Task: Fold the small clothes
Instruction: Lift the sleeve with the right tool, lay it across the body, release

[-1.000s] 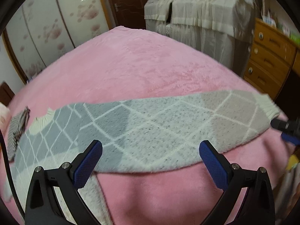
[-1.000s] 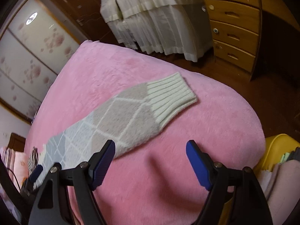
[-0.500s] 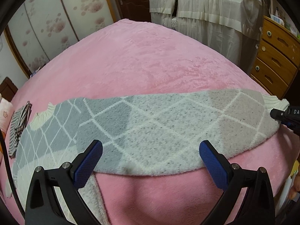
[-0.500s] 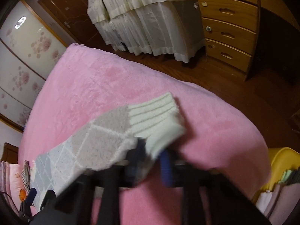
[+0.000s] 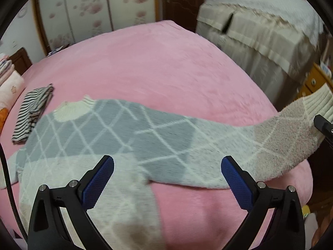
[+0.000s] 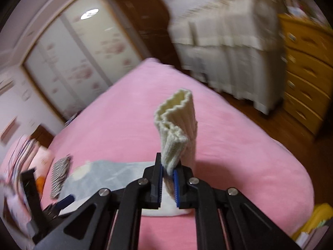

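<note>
The sweater [image 5: 129, 137] lies spread across the near part of the pink bed [image 5: 158, 66], grey w/ a white diamond pattern, its cream collar [image 5: 71, 112] turned toward the far side of the bed. One sleeve [image 5: 281, 143] reaches out to the right of the sweater body and lifts off the bed at its end, where the colour goes to beige and then to the cream ribbed cuff [image 6: 179, 125].

The right claw [image 6: 167, 177] is clamped on this sleeve just below the cuff; the blue pads [image 6: 176, 185] press the knit from both sides, and the cuff stands upright above them w/ its opening at the top. In the left wrist view only a black corner of this claw shows, right beside the cuff.

The left claw [image 5: 167, 184] hangs over the near edge of the sweater, at the place where the sleeve meets the body. Its jaws stand wide apart and nothing is between them; the blue pads [image 5: 96, 184] do not touch the knit, as far as I can tell.

A folded striped garment [image 5: 32, 112] lies left of the sweater, near the collar but apart from it. Further left of the sweater, at the bed's edge, is a stack of folded clothes [image 5: 9, 81]. Beyond the bed stand a wardrobe w/ flower print [image 5: 93, 10] and a piece of furniture under a cream cover [image 5: 260, 20]. Both views are a bit blurred.
</note>
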